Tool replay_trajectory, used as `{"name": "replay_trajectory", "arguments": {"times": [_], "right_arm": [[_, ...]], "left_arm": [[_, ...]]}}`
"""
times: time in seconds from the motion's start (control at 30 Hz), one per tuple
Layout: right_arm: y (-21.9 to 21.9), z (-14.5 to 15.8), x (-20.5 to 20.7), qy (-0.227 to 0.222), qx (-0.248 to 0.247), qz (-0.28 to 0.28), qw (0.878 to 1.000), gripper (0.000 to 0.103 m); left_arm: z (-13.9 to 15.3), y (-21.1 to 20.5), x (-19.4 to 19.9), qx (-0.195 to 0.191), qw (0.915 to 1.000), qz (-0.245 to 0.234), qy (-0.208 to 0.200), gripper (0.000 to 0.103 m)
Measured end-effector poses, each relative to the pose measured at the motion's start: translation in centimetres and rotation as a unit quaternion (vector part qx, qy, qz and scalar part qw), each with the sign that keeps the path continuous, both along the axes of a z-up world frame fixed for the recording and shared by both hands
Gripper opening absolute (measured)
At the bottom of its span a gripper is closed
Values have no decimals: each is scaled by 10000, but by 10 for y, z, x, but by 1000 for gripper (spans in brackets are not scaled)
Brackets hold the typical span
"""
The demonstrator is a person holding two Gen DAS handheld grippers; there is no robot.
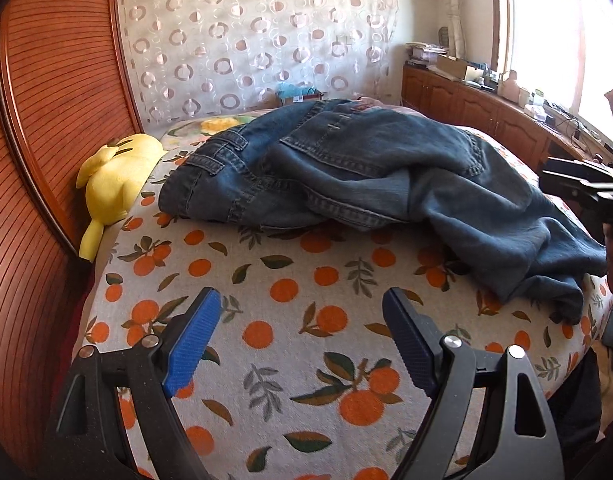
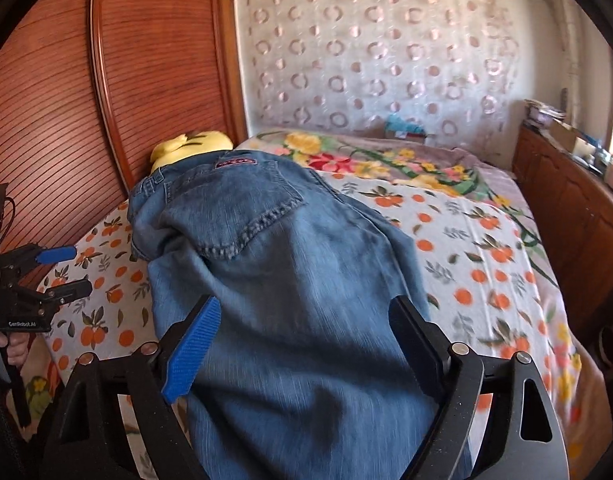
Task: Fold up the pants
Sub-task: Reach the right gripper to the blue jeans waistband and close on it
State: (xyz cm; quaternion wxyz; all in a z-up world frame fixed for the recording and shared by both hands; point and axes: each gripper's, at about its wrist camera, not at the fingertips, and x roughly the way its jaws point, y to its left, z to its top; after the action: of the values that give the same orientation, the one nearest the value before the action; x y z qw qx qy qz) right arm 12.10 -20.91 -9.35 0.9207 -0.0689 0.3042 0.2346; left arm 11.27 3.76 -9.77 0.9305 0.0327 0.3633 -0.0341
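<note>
A pair of blue denim jeans [image 1: 366, 172] lies crumpled on the bed, waistband toward the headboard, legs trailing to the right. My left gripper [image 1: 302, 316] is open and empty above the orange-print sheet, short of the jeans. My right gripper [image 2: 302, 320] is open, its jaws spread wide over a jeans [image 2: 290, 280] leg that runs between them. Whether the pads touch the cloth, I cannot tell. The left gripper [image 2: 62, 272] also shows at the left edge of the right wrist view, open. The right gripper's body [image 1: 586, 188] shows at the right edge of the left wrist view.
A yellow plush toy [image 1: 110, 176] lies against the wooden headboard [image 1: 46, 120]. A floral blanket [image 2: 406, 160] covers the far part of the bed. A patterned curtain [image 1: 258, 40] hangs behind. A wooden cabinet [image 1: 486, 112] with clutter stands under the window at the right.
</note>
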Motion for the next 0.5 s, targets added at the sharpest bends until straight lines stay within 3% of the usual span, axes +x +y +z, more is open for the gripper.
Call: {"name": "replay_trajectory", "arguments": {"times": [0.23,0.33,0.4,0.43,0.5], "right_arm": [[23,8,31,230,-184,300,9991,87],[23,-1,44,649,-269,467,9964,69],[19,-6,50,759,-461,324,9955,37],[14,-7,47,778,-494,318,9952,32],[5,-3,39,763,-397,371,9956,13]], "left_arm": [[0,17,6,25,9999,141,-21,84],[3,24,4,11,9998,190,-46,84],[4,28,3,6,9997,215,-65,84],[5,29,3,5,9997,217,-75,84],[6,30,3,4,9997,229,-90,84]]}}
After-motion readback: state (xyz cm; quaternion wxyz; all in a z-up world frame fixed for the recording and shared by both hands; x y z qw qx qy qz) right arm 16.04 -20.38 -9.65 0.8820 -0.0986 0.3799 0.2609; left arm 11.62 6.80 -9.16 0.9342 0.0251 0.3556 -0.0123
